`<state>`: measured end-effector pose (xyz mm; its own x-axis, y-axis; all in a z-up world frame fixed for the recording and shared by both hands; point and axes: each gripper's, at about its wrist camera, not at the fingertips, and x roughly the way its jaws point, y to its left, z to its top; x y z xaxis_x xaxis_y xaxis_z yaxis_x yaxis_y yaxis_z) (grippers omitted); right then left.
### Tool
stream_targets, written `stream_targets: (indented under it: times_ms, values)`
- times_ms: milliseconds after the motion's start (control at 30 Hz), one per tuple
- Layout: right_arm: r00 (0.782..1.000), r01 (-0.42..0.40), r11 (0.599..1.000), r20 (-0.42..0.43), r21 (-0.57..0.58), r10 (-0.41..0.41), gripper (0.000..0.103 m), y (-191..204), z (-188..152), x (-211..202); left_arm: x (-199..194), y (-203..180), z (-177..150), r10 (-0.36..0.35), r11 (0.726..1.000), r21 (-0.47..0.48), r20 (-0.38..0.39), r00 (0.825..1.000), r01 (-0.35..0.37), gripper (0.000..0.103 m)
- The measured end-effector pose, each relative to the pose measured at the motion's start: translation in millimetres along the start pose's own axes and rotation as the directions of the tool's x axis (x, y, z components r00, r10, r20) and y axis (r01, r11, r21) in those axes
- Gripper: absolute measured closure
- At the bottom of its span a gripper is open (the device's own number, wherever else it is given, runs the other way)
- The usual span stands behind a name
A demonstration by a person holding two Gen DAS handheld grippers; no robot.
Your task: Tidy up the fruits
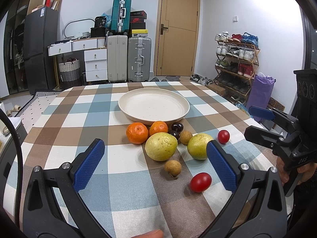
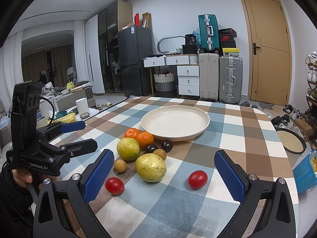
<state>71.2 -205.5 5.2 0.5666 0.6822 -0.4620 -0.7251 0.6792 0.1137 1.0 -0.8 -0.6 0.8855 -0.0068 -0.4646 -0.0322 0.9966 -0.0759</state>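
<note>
Cream plate (image 1: 126, 107), bare, on checked tablecloth (image 1: 122, 190); fruit cluster just before it: two tangerines (image 1: 137, 132), two guavas (image 1: 160, 146), longans (image 1: 172, 167), dark plums (image 1: 177, 127), cherry tomatoes (image 1: 200, 182). Step: pre-grasp, nothing moved yet. Left gripper (image 1: 155, 162) and right gripper (image 2: 164, 175) hover low, level, spread wide, holding nothing. Next: likely closing gently on one fruit.

White walls, a wooden door (image 1: 178, 29), stacked suitcases (image 1: 128, 45), a shoe rack (image 1: 235, 59).
</note>
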Motion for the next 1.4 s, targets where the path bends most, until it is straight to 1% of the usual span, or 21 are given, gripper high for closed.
stream_targets:
  times_ms: [1400]
  values:
    - [1.0,-0.003,1.0,-0.01,-0.006,0.003,0.0,0.4,-0.5,2.3,-0.3,-0.1,0.0,-0.001,1.0,0.001,-0.001,1.0,0.001,0.0]
